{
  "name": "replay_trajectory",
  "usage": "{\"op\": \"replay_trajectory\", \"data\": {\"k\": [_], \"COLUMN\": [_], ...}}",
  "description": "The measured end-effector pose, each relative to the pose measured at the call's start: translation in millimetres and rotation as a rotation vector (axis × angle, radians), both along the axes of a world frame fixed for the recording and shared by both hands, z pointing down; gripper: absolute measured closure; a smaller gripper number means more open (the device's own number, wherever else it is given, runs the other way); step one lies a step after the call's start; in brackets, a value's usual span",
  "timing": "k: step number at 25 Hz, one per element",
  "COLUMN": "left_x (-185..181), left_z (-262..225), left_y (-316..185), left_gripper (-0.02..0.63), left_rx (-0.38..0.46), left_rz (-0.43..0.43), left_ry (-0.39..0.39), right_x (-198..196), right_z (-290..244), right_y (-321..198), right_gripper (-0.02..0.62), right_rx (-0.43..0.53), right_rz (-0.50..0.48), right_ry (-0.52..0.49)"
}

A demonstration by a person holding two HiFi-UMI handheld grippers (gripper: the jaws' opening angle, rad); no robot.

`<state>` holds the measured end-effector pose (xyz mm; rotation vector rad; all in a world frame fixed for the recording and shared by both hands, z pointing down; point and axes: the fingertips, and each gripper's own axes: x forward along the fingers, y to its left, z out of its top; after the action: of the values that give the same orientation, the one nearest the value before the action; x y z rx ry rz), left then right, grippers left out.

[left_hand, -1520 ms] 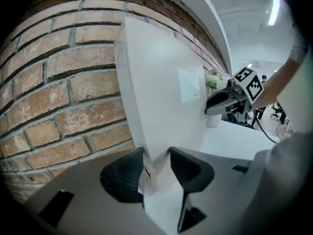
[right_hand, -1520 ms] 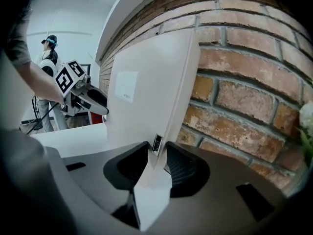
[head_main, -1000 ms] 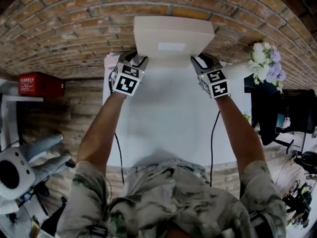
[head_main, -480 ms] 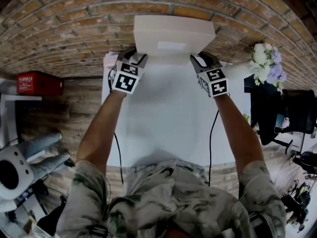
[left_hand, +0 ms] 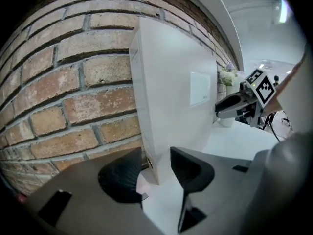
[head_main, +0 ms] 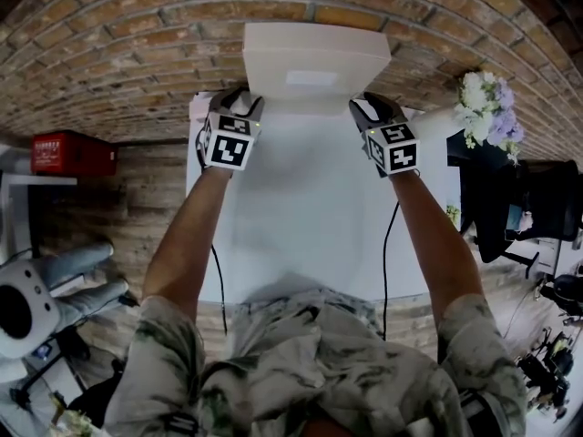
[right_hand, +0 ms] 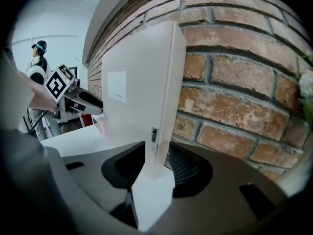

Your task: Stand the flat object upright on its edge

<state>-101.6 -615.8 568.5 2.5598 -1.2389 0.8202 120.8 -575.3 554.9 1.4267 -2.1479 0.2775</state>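
My left gripper [left_hand: 156, 170] and right gripper [right_hand: 156, 165] hover over the white table [head_main: 310, 208] just short of the brick wall [head_main: 137, 53]. Each is at one lower corner of the flat white box [head_main: 314, 57]. My left jaws stand apart around the box's corner, clear of both pads as far as I can tell. My right jaws have just been opening and the box's edge stands loose between them. The box stands upright on its long edge, just in front of the wall, label [head_main: 311, 78] facing me. Since a second ago it has kept that place, and both grippers have hardly shifted.
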Motion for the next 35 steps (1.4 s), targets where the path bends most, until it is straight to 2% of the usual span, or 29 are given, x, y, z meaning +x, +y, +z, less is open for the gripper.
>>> {"op": "replay_trajectory", "data": {"k": [9, 16, 21, 26, 31, 35], "left_x": [-23, -21, 14, 50, 76, 83], "left_z": [-10, -14, -27, -40, -58, -69], "left_y": [38, 104, 174, 254, 344, 411], "left_gripper": [0.419, 0.426, 0.498, 0.56, 0.578, 0.581], "left_rx": [0.011, -0.044, -0.067, -0.089, -0.108, -0.134], "left_rz": [-0.056, -0.086, -0.025, 0.051, 0.104, 0.139], "left_ry": [0.056, 0.183, 0.265, 0.298, 0.33, 0.352], "right_x": [0, -23, -40, -51, -52, -53], "right_z": [5, -14, -33, -46, -54, -60], "right_y": [49, 106, 162, 229, 309, 373], "right_gripper": [0.439, 0.486, 0.525, 0.551, 0.566, 0.572], "right_rx": [-0.001, 0.046, 0.093, 0.109, 0.108, 0.097], "right_rz": [0.005, -0.053, -0.092, -0.121, -0.145, -0.161], "right_ry": [-0.03, -0.08, -0.142, -0.194, -0.216, -0.241]}}
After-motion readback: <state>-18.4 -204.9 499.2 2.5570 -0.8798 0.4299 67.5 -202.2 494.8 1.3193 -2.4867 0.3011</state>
